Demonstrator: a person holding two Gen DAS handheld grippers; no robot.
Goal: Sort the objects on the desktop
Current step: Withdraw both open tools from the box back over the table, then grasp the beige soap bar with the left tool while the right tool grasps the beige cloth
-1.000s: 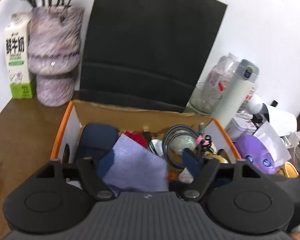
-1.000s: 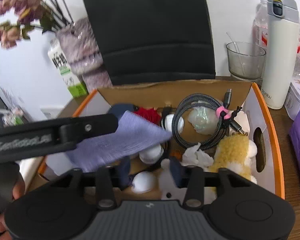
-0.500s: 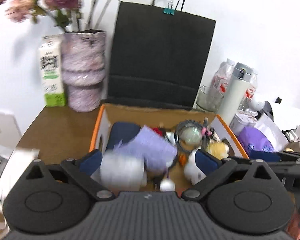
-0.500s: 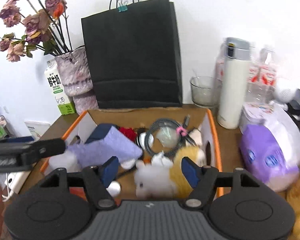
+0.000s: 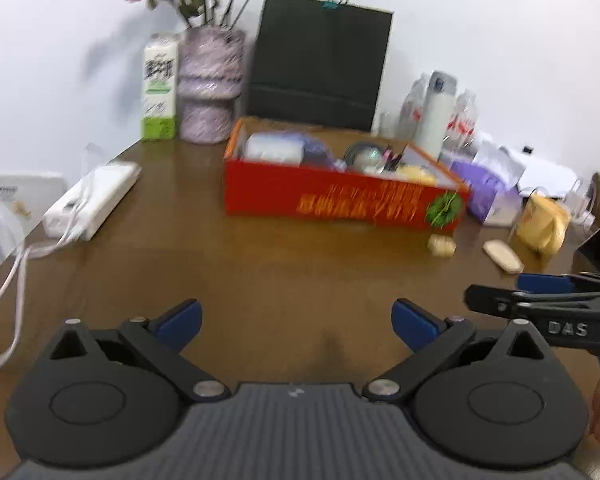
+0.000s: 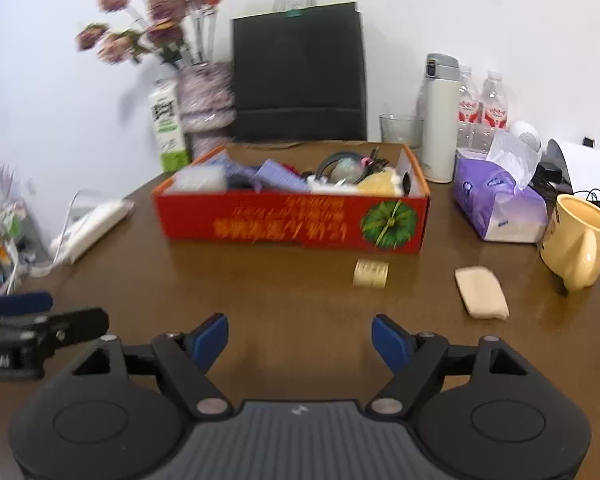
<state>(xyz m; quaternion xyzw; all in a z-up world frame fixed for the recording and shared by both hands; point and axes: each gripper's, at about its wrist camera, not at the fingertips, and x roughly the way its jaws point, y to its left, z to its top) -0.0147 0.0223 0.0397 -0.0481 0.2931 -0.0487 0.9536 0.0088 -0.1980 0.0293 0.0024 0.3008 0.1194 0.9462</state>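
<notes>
Both grippers, left [image 5: 296,320] and right [image 6: 300,340], pulled back from red box [image 6: 292,224] | jaws just widened, nothing between | purple cloth [image 6: 278,176] deposited (gold roll [image 6: 371,274], beige pouch [image 6: 481,292] likely next)

The desk [image 6: 300,292] is brown wood with a soft sheen, the red box [image 6: 292,220] printed cardboard, the black bag [image 6: 300,76] matt paper, the yellow mug [image 6: 580,240] glossy ceramic, the tumbler [image 6: 401,130] clear glass, and the tissue pack [image 6: 496,204] shiny purple plastic film.

Full red box [image 6: 292,226] mid-table, gold roll [image 6: 371,274] and beige pouch [image 6: 481,292] before it
</notes>
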